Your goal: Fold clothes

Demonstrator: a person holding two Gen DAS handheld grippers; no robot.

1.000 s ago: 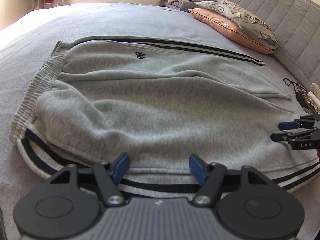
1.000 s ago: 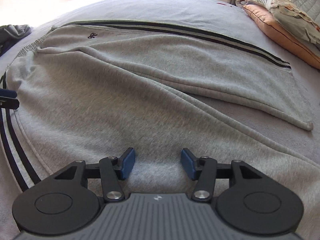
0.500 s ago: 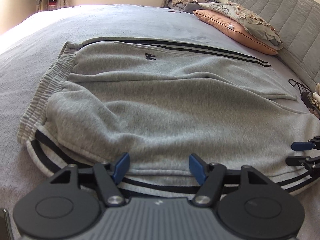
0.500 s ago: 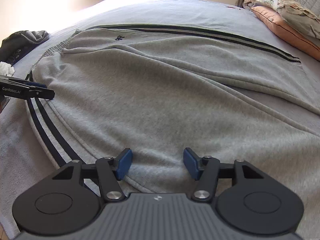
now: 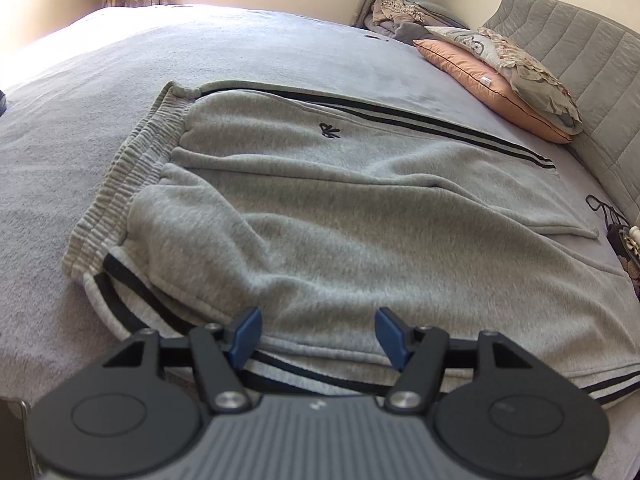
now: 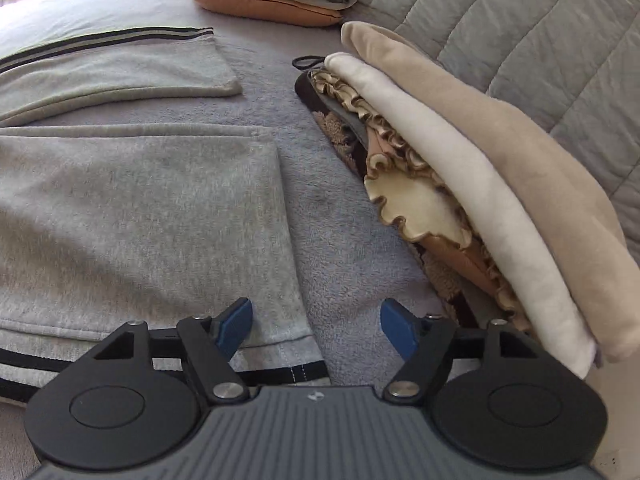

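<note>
Grey sweatpants [image 5: 320, 216] with black side stripes lie spread on the bed, waistband [image 5: 120, 184] at the left, one leg folded over the other. My left gripper [image 5: 318, 334] hovers open over the near striped edge of the pants, nothing between its blue pads. In the right wrist view the leg hems [image 6: 208, 80] and the near cuff [image 6: 288, 336] show. My right gripper [image 6: 316, 326] hangs over that cuff corner; its jaws are opening, with the cuff edge below them and no pad pressing on it.
A stack of folded clothes [image 6: 460, 184] in beige, cream and ruffled brown lies right of the cuffs, against the quilted grey headboard [image 6: 540, 40]. Orange and patterned pillows [image 5: 500, 76] sit at the bed's head. The grey bedspread [image 5: 200, 40] stretches beyond the pants.
My right gripper has swung right along the pants to the cuff end, bringing the folded stack into view, and its jaws have widened. It has left the left wrist view. The left gripper shifted slightly.
</note>
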